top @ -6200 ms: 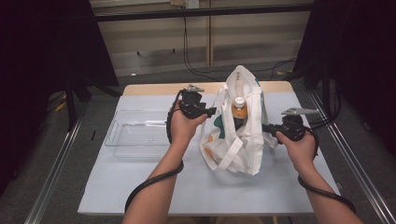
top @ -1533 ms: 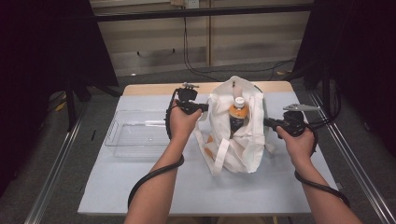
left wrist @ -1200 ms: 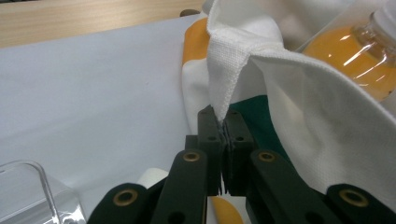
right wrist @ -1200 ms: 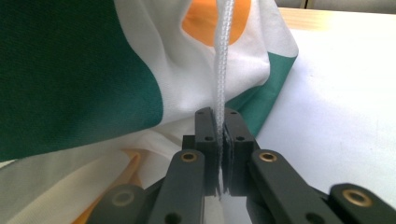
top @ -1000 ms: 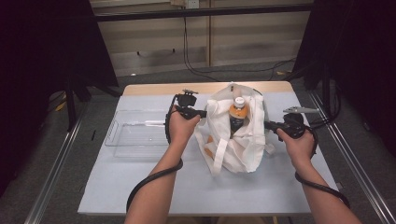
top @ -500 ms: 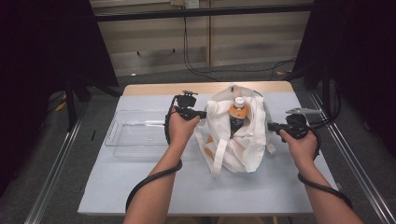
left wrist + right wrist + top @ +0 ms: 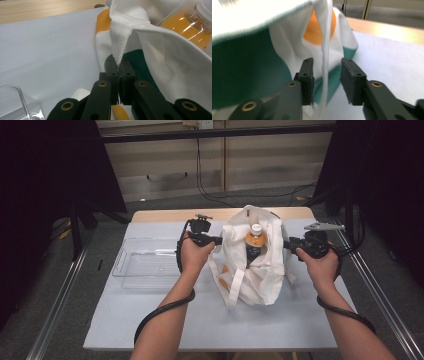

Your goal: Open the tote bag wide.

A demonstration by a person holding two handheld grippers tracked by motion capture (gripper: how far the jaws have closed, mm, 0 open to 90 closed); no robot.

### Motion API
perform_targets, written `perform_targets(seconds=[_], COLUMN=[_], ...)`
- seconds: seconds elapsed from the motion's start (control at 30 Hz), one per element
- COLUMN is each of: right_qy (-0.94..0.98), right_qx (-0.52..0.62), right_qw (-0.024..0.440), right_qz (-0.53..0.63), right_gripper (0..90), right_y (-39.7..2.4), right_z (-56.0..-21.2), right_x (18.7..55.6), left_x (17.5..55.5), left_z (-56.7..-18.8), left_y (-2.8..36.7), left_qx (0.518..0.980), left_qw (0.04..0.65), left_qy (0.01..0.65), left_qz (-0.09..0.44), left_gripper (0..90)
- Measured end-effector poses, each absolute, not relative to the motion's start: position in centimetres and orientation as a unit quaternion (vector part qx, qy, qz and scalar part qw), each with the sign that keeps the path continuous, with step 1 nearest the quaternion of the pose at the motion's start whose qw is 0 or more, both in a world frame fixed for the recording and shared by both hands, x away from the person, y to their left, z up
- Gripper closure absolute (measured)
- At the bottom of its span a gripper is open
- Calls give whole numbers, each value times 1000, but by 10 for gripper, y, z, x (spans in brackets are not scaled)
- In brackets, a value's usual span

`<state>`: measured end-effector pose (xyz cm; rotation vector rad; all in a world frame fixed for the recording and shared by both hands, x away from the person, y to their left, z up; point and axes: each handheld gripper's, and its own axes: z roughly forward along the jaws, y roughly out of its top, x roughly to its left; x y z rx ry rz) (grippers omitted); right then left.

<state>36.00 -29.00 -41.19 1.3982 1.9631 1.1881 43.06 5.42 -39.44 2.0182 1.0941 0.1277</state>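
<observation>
A white tote bag [image 7: 255,270] with orange and green patches stands on the table, with a bottle of orange drink [image 7: 254,242] upright inside it. My left gripper [image 7: 217,240] is at the bag's left rim. In the left gripper view it [image 7: 120,65] is shut on a fold of the bag's rim [image 7: 120,42], with the bottle [image 7: 185,27] beyond. My right gripper [image 7: 288,244] is at the bag's right side. Its jaws [image 7: 327,65] have just been opening, and a loose edge of the bag's cloth [image 7: 325,45] hangs between them, unpressed.
A clear plastic tray [image 7: 145,265] lies left of the bag, and its corner [image 7: 15,100] is in the left gripper view. Bare white tabletop [image 7: 200,320] lies in front of the bag. Metal rails [image 7: 380,290] flank the table.
The right gripper's jaws have parted, letting go of the bag's right rim, and that hand has risen a little. The left gripper has stayed shut on the left rim, in place.
</observation>
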Motion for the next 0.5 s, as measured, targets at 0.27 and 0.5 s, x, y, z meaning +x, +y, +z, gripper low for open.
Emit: perform_targets(seconds=[0.27,0.5], right_qy=[725,719], right_qx=[490,498], right_qw=[236,228], right_qz=[423,428], right_gripper=[783,880], right_y=[-280,-283], right_z=[-403,-411], right_x=[376,374], left_x=[430,431], left_z=[-396,-395], left_y=[54,58], left_qx=[804,803], left_qw=[409,407], left_qy=[429,433], left_qz=[48,52], left_gripper=[880,879])
